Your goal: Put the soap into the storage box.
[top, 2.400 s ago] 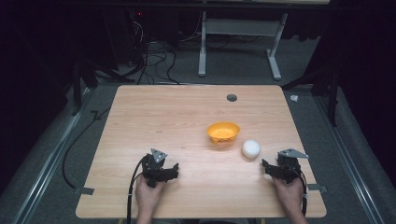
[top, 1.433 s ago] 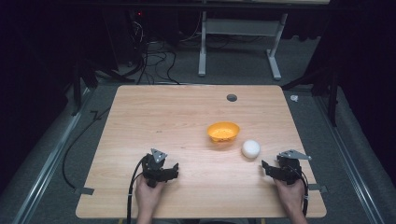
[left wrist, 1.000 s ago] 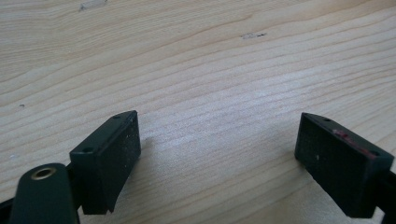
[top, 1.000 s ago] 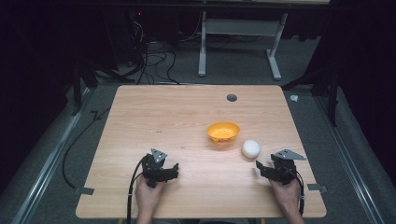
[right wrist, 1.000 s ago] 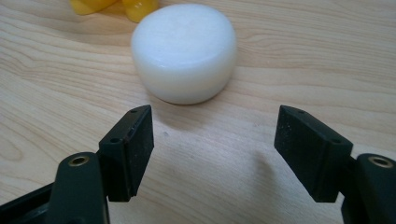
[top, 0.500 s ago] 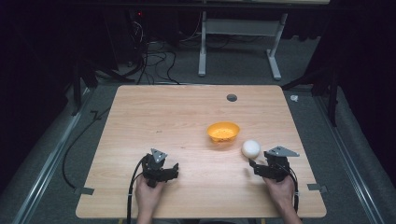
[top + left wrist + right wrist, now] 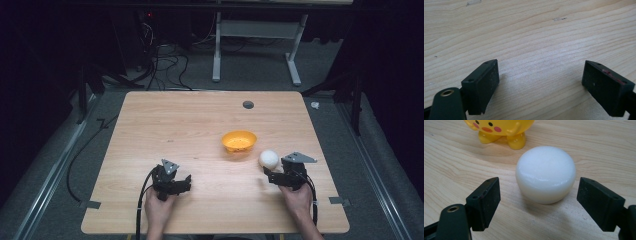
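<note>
A light wooden table (image 7: 200, 125) with visible grain sits in a dim room, seen from above, with a person's two hands coming in from the near edge, each holding a black two-jaw gripper. The left gripper (image 7: 186, 183) rests low on the near left part of the table, held by the left hand (image 7: 159, 210), with a black cable trailing back toward the table edge; in the left gripper view its jaws stand wide apart with only bare wood grain between them. The right gripper (image 7: 267, 173), held by the right hand (image 7: 296, 198), lies on the near right part of the table and points toward a white round puck-shaped object (image 7: 269, 159). In the right gripper view that white object (image 7: 545, 173), a smooth squat dome with a flat base, sits on the wood just ahead of the spread jaws, roughly centred between them and touched by neither; the jaws are parted wider than the object. Just beyond it stands a yellow bowl (image 7: 239, 141), which in the right gripper view shows small yellow feet and arms and a cartoon face with black dot eyes, pink cheeks and an orange mouth (image 7: 499, 130). A small dark round hole (image 7: 248, 104) marks the far side of the tabletop. No writing or brand marks can be read on anything.
</note>
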Available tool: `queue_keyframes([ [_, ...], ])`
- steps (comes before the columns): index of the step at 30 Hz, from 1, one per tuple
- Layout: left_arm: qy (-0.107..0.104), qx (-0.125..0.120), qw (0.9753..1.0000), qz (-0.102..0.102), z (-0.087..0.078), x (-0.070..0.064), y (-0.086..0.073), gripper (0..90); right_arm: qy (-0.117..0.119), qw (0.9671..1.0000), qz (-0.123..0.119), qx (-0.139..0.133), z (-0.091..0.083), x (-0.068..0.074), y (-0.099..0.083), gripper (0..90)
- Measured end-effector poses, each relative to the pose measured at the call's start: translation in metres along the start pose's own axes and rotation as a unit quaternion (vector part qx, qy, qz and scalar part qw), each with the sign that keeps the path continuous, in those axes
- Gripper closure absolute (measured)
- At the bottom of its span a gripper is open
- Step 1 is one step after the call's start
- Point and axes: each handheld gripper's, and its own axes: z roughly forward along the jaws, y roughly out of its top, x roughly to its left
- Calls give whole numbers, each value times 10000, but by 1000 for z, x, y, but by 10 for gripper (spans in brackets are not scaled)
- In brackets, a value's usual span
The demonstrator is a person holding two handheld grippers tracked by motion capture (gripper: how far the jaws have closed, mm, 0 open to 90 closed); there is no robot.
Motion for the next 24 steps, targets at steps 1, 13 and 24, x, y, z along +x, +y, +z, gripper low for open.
queue_keyframes([
  [1, -5, 7, 10000, 2, 0, 0, 0, 146, -7, 10000, -4, 8, 0, 0, 1, 187],
  [13, 1, 0, 10000, -1, 0, 0, 0, 146, -46, 9999, 72, -89, 8, 0, 11, 143],
  [24, -1, 2, 10000, -1, 0, 0, 0, 147, -36, 9998, 183, -66, 18, -1, 19, 141],
])
